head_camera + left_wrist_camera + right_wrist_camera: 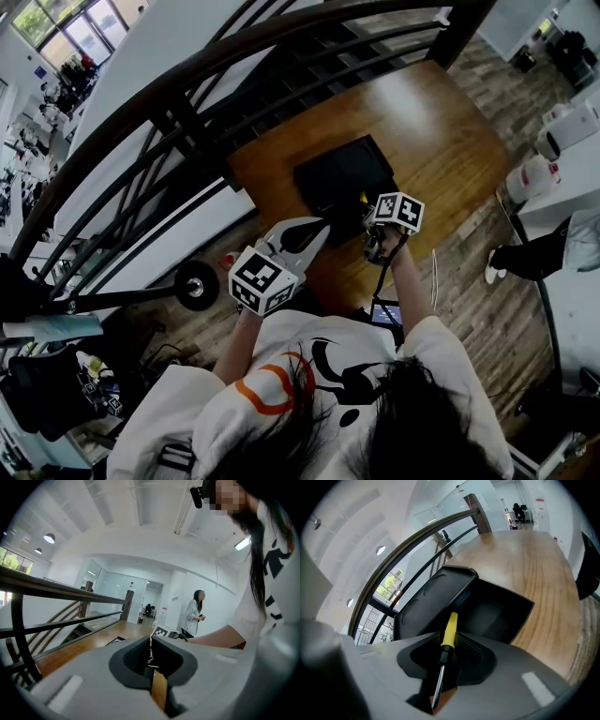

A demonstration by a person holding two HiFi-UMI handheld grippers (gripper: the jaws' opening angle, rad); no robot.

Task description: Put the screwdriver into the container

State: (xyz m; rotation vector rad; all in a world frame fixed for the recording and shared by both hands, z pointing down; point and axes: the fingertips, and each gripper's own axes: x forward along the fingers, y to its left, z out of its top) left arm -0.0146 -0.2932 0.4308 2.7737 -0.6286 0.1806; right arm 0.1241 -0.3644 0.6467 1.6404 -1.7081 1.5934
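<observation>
The right gripper [445, 665] clamps the screwdriver [449, 631] just near of the open container [499, 613], while the left gripper [151, 660] is closed on nothing; next, I judge, reach farther in and release.

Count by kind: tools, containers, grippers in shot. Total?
yellow-handled screwdriver with a metal shaft: 1
black rectangular container, lid open, on the wooden table: 1
grey two-jaw grippers: 2, the left gripper shut and empty, the right gripper shut on the screwdriver
Total: 4, table not counted
</observation>
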